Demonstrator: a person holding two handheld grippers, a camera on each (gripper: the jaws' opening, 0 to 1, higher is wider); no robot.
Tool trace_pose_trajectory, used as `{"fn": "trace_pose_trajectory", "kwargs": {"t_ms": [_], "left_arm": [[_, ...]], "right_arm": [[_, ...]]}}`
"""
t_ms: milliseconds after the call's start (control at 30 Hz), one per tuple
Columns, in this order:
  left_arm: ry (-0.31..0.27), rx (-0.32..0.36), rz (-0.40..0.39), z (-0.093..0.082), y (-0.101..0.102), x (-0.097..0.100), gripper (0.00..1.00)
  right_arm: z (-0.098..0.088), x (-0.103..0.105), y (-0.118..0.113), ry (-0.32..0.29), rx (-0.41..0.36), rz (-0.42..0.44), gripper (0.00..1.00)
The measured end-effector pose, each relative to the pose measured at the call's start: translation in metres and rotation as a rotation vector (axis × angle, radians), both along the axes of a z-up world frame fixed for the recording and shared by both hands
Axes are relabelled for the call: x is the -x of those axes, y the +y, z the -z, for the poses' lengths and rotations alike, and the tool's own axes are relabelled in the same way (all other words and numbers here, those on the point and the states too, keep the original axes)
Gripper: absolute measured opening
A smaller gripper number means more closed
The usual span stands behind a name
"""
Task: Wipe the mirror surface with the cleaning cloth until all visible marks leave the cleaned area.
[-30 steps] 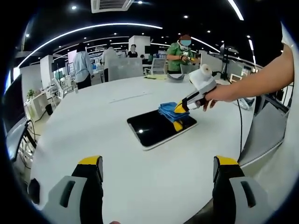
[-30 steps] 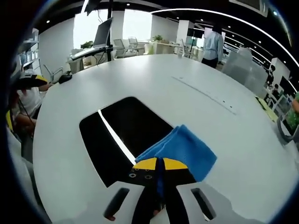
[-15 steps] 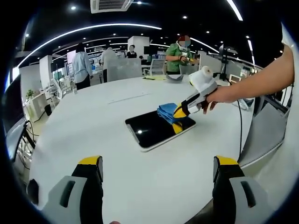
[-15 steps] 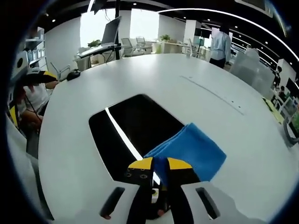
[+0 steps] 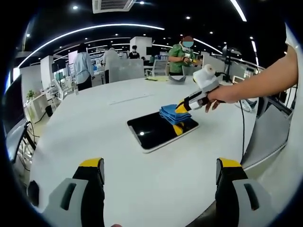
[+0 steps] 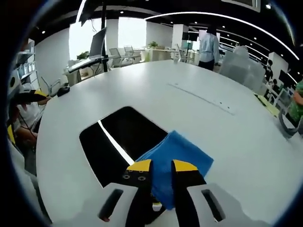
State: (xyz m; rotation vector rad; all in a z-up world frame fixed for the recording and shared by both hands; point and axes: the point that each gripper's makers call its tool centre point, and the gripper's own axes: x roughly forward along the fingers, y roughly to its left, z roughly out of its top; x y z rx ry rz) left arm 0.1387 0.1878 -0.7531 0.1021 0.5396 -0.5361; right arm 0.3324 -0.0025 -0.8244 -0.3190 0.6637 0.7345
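– How does the right tool (image 6: 159, 166) stand?
– Its yellow-tipped jaws pinch the near edge of the blue cleaning cloth (image 6: 174, 160), which lies folded over one end of the dark mirror (image 6: 120, 142).
– And the left tool (image 5: 160, 168)?
– Spread wide, gripping nothing, low above the white worktop (image 5: 109, 127) and well apart from the mirror (image 5: 156, 130). From there a hand (image 5: 226, 95) shows holding the right tool (image 5: 182, 108) down on the cloth (image 5: 173, 113).
– Beyond that?
– People standing in an office.
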Motion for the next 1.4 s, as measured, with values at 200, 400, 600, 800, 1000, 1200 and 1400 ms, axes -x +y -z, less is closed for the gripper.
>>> {"fn": "trace_pose_trajectory", "kwargs": {"t_ms": [200,400,600,800,1000,1200,1400], "left_arm": [[0.004,0.000,0.000,0.001,0.001,0.001,0.99],[0.002,0.003,-0.009,-0.001,0.004,0.001,0.99],[0.000,0.008,-0.007,-0.001,0.003,0.001,0.99],[-0.003,0.011,-0.004,-0.003,0.001,0.004,0.99],[-0.002,0.012,-0.012,-0.004,0.006,0.009,0.99],[-0.003,0.008,-0.028,-0.005,0.016,0.009,0.99],[-0.004,0.011,-0.035,-0.005,0.018,0.009,0.99]], "right_arm": [[0.014,0.008,0.004,0.010,0.065,-0.058,0.21],[0.005,0.007,0.004,-0.011,0.034,-0.033,0.19],[0.002,-0.002,-0.007,-0.013,0.016,0.031,0.21],[0.005,-0.013,-0.014,0.025,-0.044,0.131,0.31],[0.011,-0.015,-0.008,0.030,-0.025,0.115,0.34],[0.011,-0.022,-0.008,0.022,-0.019,0.127,0.30],[0.018,-0.023,-0.011,0.044,-0.008,0.136,0.31]]}}
